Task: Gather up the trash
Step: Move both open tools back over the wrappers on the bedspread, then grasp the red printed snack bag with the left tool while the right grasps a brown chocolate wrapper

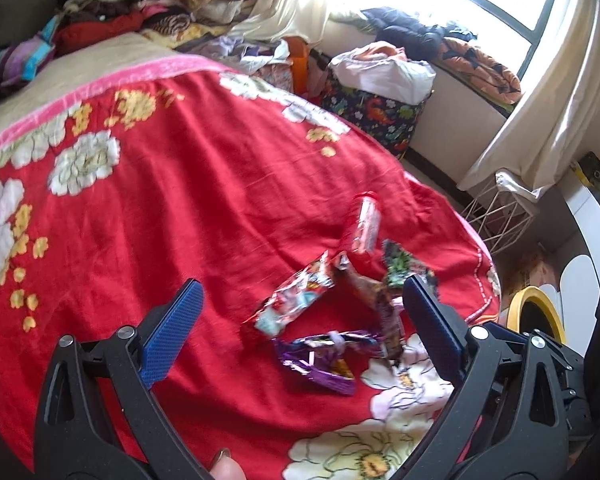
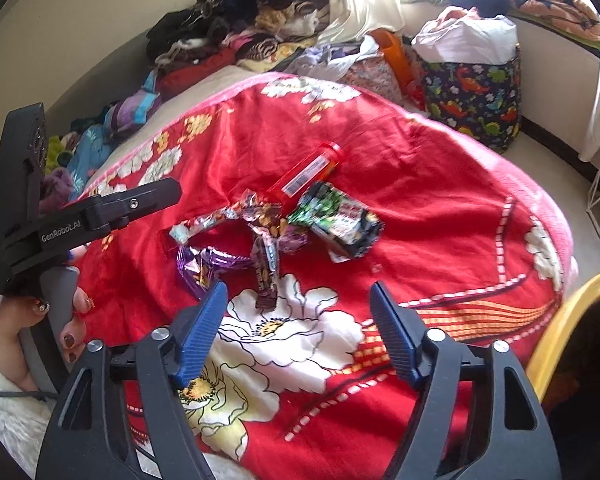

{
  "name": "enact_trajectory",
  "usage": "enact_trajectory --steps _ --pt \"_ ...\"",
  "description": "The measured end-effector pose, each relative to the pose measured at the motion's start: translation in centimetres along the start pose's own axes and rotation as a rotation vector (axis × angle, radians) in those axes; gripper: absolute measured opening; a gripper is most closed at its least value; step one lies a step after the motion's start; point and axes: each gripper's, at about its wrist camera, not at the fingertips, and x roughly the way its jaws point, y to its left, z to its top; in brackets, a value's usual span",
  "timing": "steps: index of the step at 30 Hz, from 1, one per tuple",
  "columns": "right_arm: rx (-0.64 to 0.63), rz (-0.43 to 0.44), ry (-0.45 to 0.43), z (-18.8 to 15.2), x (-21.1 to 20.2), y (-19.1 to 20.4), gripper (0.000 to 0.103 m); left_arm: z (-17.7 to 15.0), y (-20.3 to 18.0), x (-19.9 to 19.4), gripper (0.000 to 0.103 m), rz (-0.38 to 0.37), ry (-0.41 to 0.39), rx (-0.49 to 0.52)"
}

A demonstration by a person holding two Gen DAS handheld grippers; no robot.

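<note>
A heap of trash lies on a red flowered blanket (image 1: 160,208) on a bed. It holds a red-capped plastic bottle (image 1: 365,225), a red and white snack bag (image 1: 296,298), a purple wrapper (image 1: 324,358), a brown wrapper (image 1: 384,312) and a green and black packet (image 1: 404,266). My left gripper (image 1: 300,292) is open and empty, its blue pads either side of the heap, above it. In the right wrist view the same bottle (image 2: 308,172), green packet (image 2: 340,220), purple wrapper (image 2: 204,264) and brown wrapper (image 2: 266,276) lie ahead of my right gripper (image 2: 298,294), which is open and empty. The left gripper's body (image 2: 80,220) shows at the left.
A yellow-rimmed bin (image 2: 568,324) stands by the bed at the right; it also shows in the left wrist view (image 1: 536,312). A dinosaur-print basket (image 1: 374,114) of clothes and a white wire basket (image 1: 500,216) stand on the floor. Clothes (image 1: 152,0) are piled at the bed's far end.
</note>
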Motion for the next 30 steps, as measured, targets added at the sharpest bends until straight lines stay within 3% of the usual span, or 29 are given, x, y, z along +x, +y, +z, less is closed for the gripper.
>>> enact_trajectory --steps 5,12,15,18,24,26,30 --pt "-0.013 0.016 0.039 0.3 2.1 0.5 0.054 -0.5 0.7 1.6 0.069 -0.001 0.05 -0.002" --pt "0.0 0.041 0.068 1.0 4.4 0.8 0.043 -0.5 0.6 3.6 0.059 -0.023 0.1 0.016" --pt "0.003 0.053 0.091 1.4 5.5 0.8 0.033 -0.4 0.4 4.4 0.054 -0.026 0.116 0.022" --pt "0.006 0.068 0.122 1.3 6.4 0.8 0.016 -0.5 0.3 5.0 0.053 -0.027 0.132 0.035" --pt "0.027 0.091 0.109 0.6 5.5 0.7 0.015 -1.1 0.3 5.7 0.038 -0.02 0.144 0.045" --pt "0.032 0.098 0.094 0.5 4.6 0.6 0.015 -1.1 0.5 5.7 0.027 -0.019 0.145 0.037" --pt "0.03 0.107 0.068 0.3 3.0 0.7 0.015 -1.2 0.6 5.0 0.022 -0.022 0.138 0.032"
